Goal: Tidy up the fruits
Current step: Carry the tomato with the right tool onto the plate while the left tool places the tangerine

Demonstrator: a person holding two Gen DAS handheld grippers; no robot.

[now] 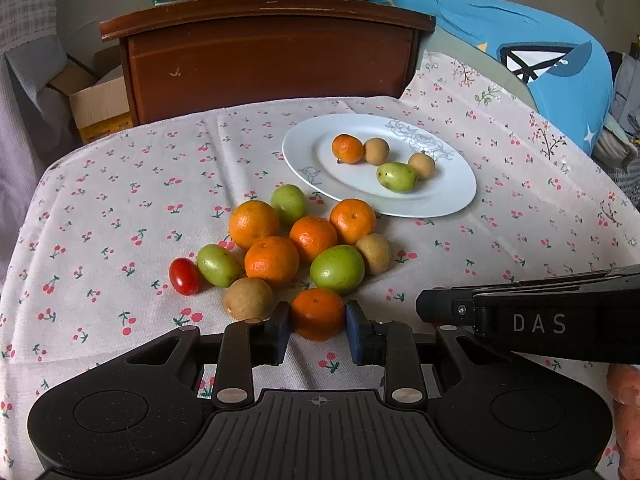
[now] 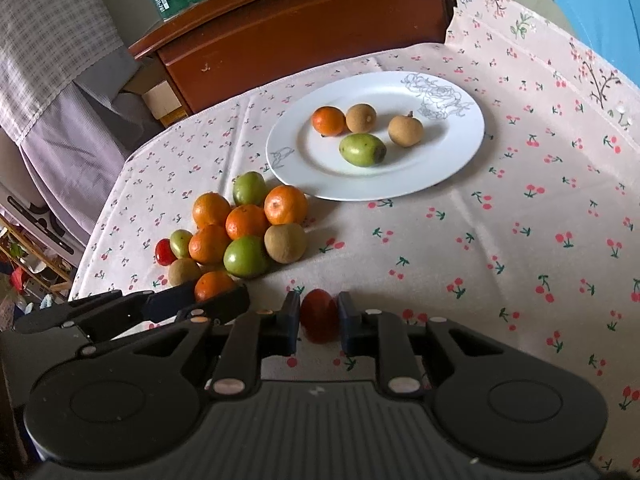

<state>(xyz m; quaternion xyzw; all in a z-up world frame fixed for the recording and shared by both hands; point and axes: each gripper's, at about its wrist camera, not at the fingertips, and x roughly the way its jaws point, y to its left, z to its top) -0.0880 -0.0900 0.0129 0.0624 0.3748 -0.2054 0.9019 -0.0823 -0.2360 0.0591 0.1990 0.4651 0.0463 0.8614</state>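
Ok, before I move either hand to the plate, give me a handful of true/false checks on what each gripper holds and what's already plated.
1. The left gripper is shut on an orange mandarin. True.
2. The right gripper is empty. False: its pads are closed on a red cherry tomato.
3. The white plate holds four fruits. True: one small orange, two brown ones and one green one.
4. A red cherry tomato already lies on the plate. False: the other red tomato sits on the cloth at the left edge of the pile.
5. The plate is empty of green fruit. False: a green fruit lies on it.
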